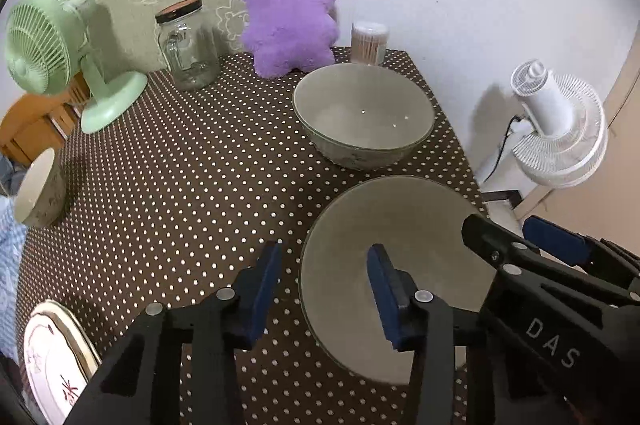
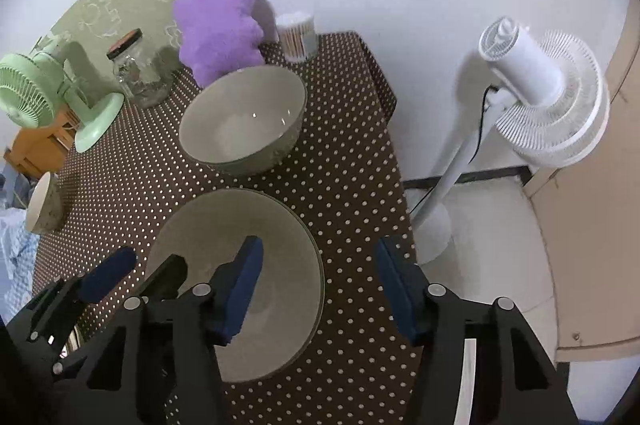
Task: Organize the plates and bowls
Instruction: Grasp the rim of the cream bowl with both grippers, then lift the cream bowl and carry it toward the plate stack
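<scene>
- A desk (image 1: 168,185) covered in brown cloth with white dots holds the dishes.
- A wide grey bowl (image 1: 400,225) sits at the near right edge of the desk.
- The left gripper (image 1: 326,289) is spread, straddling this bowl's left rim, one pad inside and one outside, not visibly pressing.
- The right gripper (image 2: 318,285) is spread likewise over the bowl's right rim.
- A second grey bowl (image 1: 362,115) stands just beyond the first, apart from it.
- A small bowl (image 1: 38,189) lies tipped at the far left edge.
- Stacked plates (image 1: 52,357) sit at the near left.
- A purple plush toy (image 1: 288,13), glass jar (image 1: 186,45) and green fan (image 1: 48,53) line the far side.
</scene>
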A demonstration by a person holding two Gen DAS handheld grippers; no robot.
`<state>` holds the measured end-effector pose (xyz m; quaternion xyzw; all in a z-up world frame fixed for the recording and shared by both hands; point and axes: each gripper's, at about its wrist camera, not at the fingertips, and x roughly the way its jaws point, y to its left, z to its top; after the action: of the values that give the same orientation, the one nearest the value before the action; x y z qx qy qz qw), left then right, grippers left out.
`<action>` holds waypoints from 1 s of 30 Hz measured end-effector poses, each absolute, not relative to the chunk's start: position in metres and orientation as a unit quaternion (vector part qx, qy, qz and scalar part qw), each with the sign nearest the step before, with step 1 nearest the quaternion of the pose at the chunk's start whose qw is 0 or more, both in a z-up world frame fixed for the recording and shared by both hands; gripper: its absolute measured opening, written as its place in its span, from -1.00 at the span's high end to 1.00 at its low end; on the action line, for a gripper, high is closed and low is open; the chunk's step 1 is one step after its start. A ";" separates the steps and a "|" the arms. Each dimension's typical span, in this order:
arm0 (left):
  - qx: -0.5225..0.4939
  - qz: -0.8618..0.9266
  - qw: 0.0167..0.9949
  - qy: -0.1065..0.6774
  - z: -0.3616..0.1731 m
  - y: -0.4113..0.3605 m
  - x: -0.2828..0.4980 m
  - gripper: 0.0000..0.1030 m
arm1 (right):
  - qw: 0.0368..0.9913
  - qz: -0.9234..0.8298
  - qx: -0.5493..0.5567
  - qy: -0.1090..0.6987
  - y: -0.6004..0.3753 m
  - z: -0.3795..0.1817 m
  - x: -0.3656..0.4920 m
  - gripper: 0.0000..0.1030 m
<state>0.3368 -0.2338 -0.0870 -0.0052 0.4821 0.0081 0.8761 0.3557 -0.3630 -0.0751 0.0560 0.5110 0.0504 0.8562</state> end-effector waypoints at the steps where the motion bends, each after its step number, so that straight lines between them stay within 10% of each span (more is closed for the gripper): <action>1: -0.006 0.010 0.874 0.487 -0.090 -0.234 0.339 0.16 | 0.854 0.053 0.058 0.515 -0.363 -0.079 0.358 -0.12; 12: -0.035 0.024 0.856 0.516 -0.112 -0.223 0.356 0.47 | 0.830 0.064 0.063 0.550 -0.355 -0.110 0.374 0.50; 30: -0.039 -0.008 0.853 0.520 -0.098 -0.215 0.336 0.69 | 0.823 0.078 0.071 0.558 -0.351 -0.103 0.356 0.64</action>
<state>0.3365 -0.2153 -0.0983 -0.0391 0.5203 -0.0080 0.8530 0.3559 -0.3507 -0.1032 0.0713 0.5581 0.0776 0.8230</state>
